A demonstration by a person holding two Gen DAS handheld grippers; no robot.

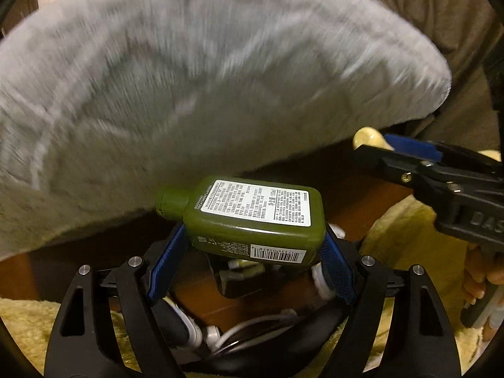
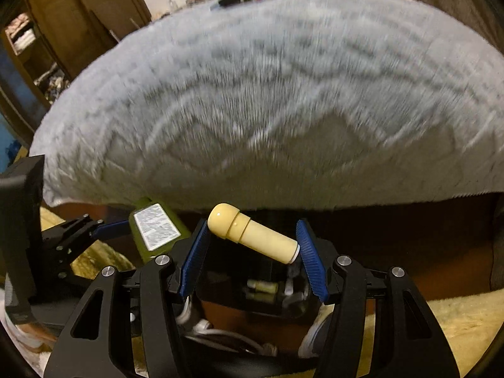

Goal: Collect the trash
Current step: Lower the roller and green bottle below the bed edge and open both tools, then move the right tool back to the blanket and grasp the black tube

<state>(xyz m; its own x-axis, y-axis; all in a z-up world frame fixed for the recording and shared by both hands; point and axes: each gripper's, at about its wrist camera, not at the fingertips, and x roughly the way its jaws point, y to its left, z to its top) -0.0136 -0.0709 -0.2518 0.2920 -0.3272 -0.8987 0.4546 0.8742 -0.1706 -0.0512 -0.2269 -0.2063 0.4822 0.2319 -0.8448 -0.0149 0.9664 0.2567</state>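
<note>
Left gripper: jaws pinching the green bottle across its flat body, blue pads on the two narrow ends of the lower half. Bottle lies on its side, cap to the left, printed label up, barcode face toward the camera. It hangs clear of the floor, just in front of the grey fluffy cushion.

Right gripper: jaws pinching the cream tube end to end, the rounded cap against the left pad, the white-ringed base against the right. Tube tilted, cap end higher. In the left view its cap shows past the right gripper's tip, near the cushion's edge.

Handling, judged:
- Green bottle: rigid plastic, smooth walls, probably light if spent. A hold across the flat body is sound; the glossy label could slip under a light squeeze.
- Cream tube: hard, slick, round. An end-to-end pinch is the weak point; it may pivot or pop out if tilted further. A hold across the barrel would be steadier.

Containers: below both grippers, a dark box-like bin sits on brown floor, beside a yellow pile rug. Small pale tube-shaped items seem to lie in it; exact contents too dark to tell. White cables lie near it.
</note>
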